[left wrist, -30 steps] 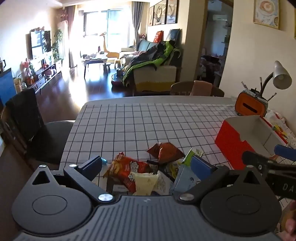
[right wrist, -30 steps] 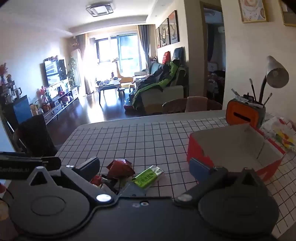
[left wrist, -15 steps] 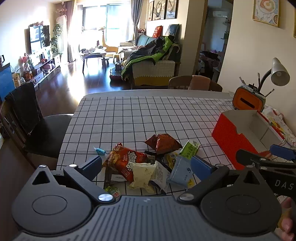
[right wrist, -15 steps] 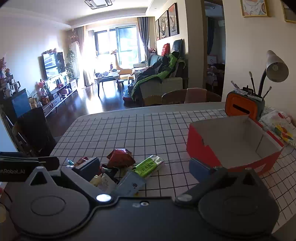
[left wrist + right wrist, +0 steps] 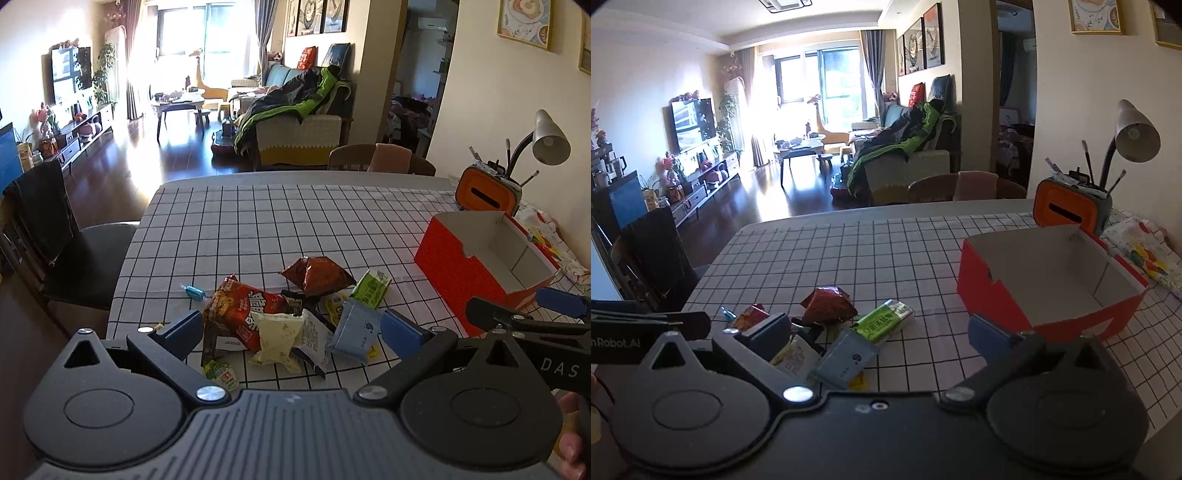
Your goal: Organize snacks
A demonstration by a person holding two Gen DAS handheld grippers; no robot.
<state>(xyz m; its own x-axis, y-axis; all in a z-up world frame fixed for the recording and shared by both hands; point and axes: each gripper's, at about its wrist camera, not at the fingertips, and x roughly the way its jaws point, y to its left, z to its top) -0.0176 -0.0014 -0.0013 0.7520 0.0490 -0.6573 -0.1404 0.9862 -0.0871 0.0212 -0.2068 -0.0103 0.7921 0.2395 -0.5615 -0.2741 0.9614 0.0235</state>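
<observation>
I hold my left gripper (image 5: 291, 330) spread wide over the snacks (image 5: 295, 310), heaped near the table's (image 5: 258, 221) front edge; my right gripper (image 5: 877, 332), equally spread and empty, hovers beside the open red box (image 5: 1049, 291), presumably their destination.

We see a surface (image 5: 258, 221) under a grid-checked cloth carrying a heap of snack packets (image 5: 295, 317), a red open box (image 5: 476, 258) and an orange holder (image 5: 484, 195) beside a lamp (image 5: 546, 140).
</observation>
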